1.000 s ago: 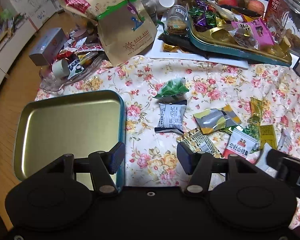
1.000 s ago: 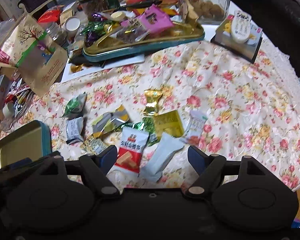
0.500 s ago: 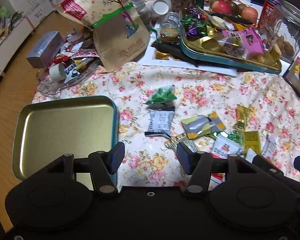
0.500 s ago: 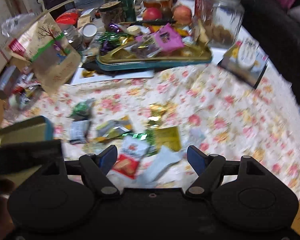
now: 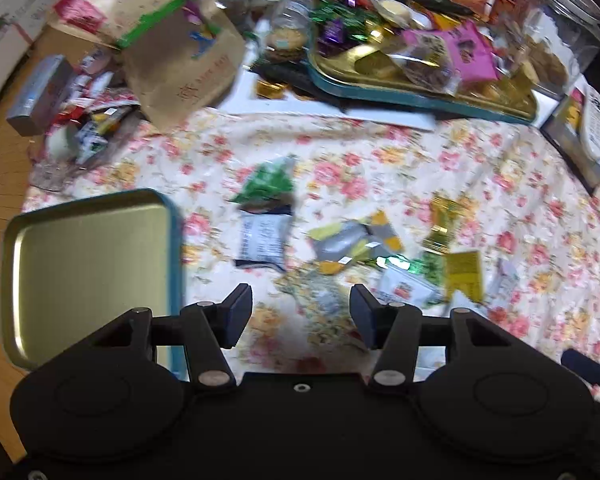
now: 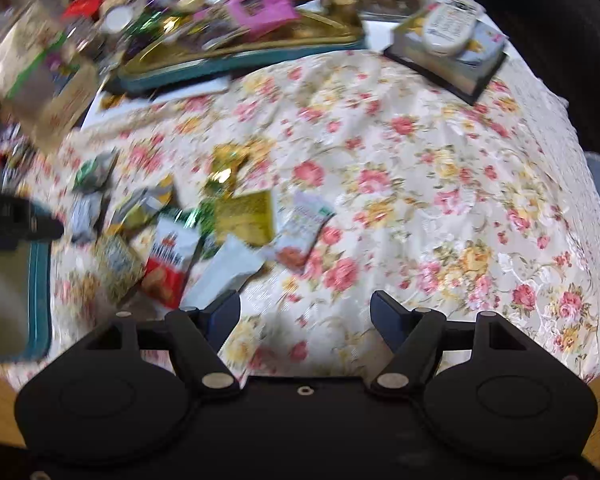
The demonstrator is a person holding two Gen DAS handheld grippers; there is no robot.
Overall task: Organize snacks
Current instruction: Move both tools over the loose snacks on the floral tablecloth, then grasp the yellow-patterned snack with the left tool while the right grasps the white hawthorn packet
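1. Loose snack packets (image 5: 356, 248) lie scattered on the floral tablecloth (image 5: 380, 152), mid-table. Both views are motion-blurred, so print on the wrappers cannot be read.
2. In the scatter, left wrist view: a green packet (image 5: 266, 180) farthest back, a grey-white packet (image 5: 262, 238) touching it on the near side, a grey-and-yellow wrapper (image 5: 352, 240) to the right, then a gold twist-wrapped sweet (image 5: 442, 220) and a yellow sachet (image 5: 464, 274).
3. Right wrist view adds a red-and-white packet (image 6: 170, 260) and a pale white packet (image 6: 228, 272), overlapping at the near edge of the pile.
4. An empty gold tin tray with teal rim (image 5: 88, 264) sits at the table's left edge, just beside the scatter, nothing in it.
5. Left gripper (image 5: 300, 314) hovers over the cloth between tray and packets; jaws spread wide, nothing between them.
6. Right gripper (image 6: 305, 320) hangs over bare cloth right of the pile; jaws likewise spread, holding nothing.
7. Far side: a second teal-rimmed tray (image 5: 420, 96) heaped with sweets, including a pink packet (image 5: 466, 54).
8. Beside it a brown paper bag (image 5: 180, 52) leans at left; a glass jar (image 5: 556, 40) stands at right.
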